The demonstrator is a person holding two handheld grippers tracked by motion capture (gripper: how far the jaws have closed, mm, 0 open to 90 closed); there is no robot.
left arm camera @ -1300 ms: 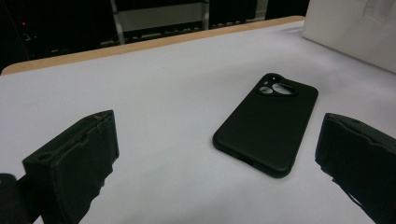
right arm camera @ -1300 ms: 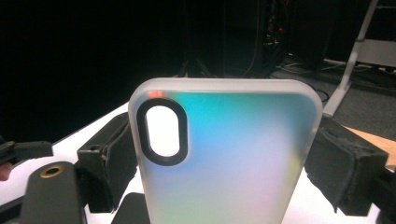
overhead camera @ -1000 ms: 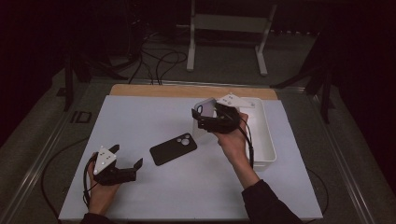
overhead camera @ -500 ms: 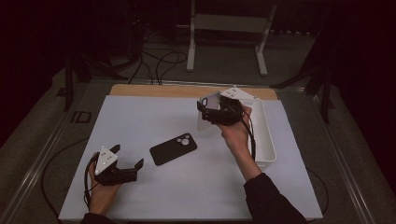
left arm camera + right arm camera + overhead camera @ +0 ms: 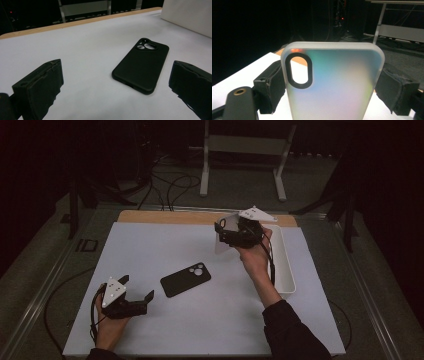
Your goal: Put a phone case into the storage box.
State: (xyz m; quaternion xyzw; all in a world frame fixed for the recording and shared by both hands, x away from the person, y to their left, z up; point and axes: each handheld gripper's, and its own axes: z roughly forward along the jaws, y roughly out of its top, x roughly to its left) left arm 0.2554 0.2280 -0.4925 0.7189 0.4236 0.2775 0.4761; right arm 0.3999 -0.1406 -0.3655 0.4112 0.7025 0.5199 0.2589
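A black phone case [image 5: 185, 279] [image 5: 141, 66] lies flat on the white table mat, camera cutout up. My left gripper [image 5: 137, 290] [image 5: 116, 88] rests low on the mat just left of it, open, its jaws pointing at the case without touching it. My right gripper [image 5: 227, 236] [image 5: 327, 92] is held up over the back right of the mat, shut on a frosted translucent phone case [image 5: 221, 241] [image 5: 332, 85]. That case stands upright between the jaws, its oval black-rimmed camera hole at the upper left in the right gripper view.
A white tray [image 5: 283, 267] [image 5: 190, 17] stands along the mat's right edge, beside the right forearm. A wooden strip [image 5: 165, 216] borders the far edge of the mat. Cables and a white stand [image 5: 240, 150] lie on the dark floor beyond.
The right gripper has risen a little and moved toward the back with the translucent case in it. The left gripper and the black case have stayed where they were.
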